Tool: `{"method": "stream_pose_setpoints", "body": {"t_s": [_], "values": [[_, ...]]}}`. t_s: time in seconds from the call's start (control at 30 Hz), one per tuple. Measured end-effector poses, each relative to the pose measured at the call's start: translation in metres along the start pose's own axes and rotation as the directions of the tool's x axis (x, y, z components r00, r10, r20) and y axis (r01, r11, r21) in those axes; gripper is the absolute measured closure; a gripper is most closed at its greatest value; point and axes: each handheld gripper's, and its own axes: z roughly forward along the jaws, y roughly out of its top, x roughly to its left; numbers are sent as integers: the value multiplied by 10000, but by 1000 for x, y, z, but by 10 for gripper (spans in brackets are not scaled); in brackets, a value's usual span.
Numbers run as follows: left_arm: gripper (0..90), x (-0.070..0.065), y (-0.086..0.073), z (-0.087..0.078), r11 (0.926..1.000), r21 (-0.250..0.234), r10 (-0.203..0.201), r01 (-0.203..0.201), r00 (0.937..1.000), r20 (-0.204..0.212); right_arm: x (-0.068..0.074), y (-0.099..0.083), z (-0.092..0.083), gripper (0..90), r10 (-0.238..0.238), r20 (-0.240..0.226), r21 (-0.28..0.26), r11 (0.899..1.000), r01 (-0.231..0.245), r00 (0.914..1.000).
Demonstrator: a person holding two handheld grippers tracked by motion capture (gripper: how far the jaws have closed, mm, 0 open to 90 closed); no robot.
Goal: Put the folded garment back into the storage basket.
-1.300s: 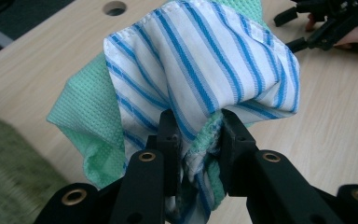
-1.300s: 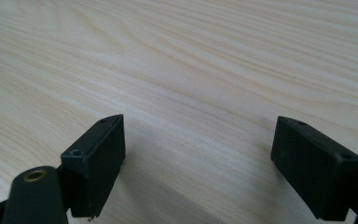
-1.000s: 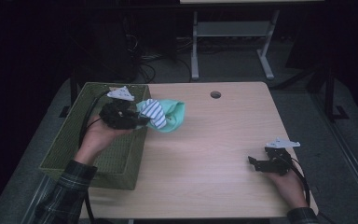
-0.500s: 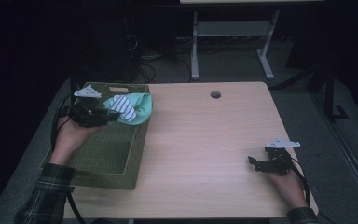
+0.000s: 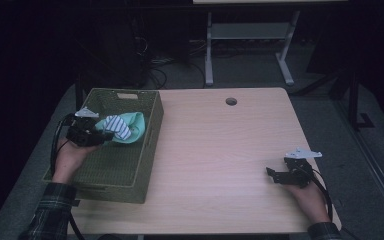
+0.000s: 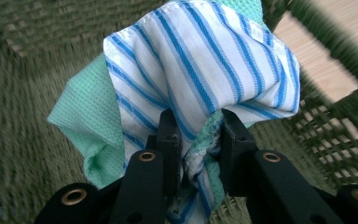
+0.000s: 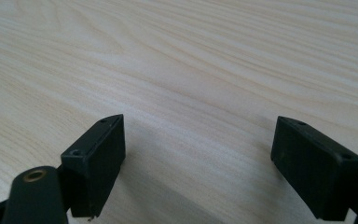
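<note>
A bundle of cloths, one white with blue stripes (image 6: 205, 65) and one mint green (image 6: 81, 119), hangs inside the green woven basket (image 5: 147, 150) at the table's left edge. My left gripper (image 6: 196, 135) is shut on this bundle, its pads pinching the fabric; from above the gripper (image 5: 100, 134) sits over the basket's left side with the cloths (image 5: 125, 127) reaching toward the right wall. My right gripper (image 5: 274, 175) rests low on the wooden table (image 5: 220, 150) at the near right, jaws wide open with nothing between them (image 7: 198, 158).
A round cable hole (image 5: 231, 101) lies near the table's far edge. A white metal frame (image 5: 245, 35) stands on the floor behind the table. Bare wood stretches between the basket and the right hand.
My left gripper has carried the cloth bundle leftward and downward, from above the table beside the basket into the basket. The right gripper has stayed put.
</note>
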Motion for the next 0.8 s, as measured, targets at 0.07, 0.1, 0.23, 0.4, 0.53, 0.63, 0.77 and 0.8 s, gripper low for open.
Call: {"method": "stream_pose_setpoints", "body": {"t_s": [0.07, 0.1, 0.23, 0.4, 0.53, 0.63, 0.77, 0.8], "values": [[723, 2, -4, 7, 9998, 122, -150, 150, 9999, 28, 0, 0, 0, 173, 2, -1, -5, 10000, -2, 10000], [723, 3, -6, 9, 9997, 205, -138, 137, 9999, 45, 0, 0, 0, 173, 0, 0, -3, 10000, 0, 10000], [722, 5, -11, 19, 9991, 331, -255, 251, 9996, 123, 0, 0, 0, 173, 1, -1, 0, 10000, -1, 10000], [716, 5, -16, 28, 9982, 546, -279, 260, 9990, 355, 0, 0, 0, 174, 4, 3, -7, 10000, -4, 10000], [705, 6, -20, 35, 9966, 771, -320, 279, 9981, 534, 0, 0, 0, 174, 14, 11, -10, 10000, -14, 10000], [665, 5, -20, 37, 9958, 888, -283, 229, 9977, 609, 0, 0, 0, 174, 24, 28, -5, 10000, -24, 10000], [547, 6, -21, 37, 9969, 731, -335, 283, 9969, 711, 0, 0, 0, 173, 22, 26, -9, 10000, -22, 10000], [520, 6, -21, 36, 9972, 688, -356, 307, 9969, 699, 0, 0, 0, 173, 24, 26, -8, 10000, -24, 10000]]}}
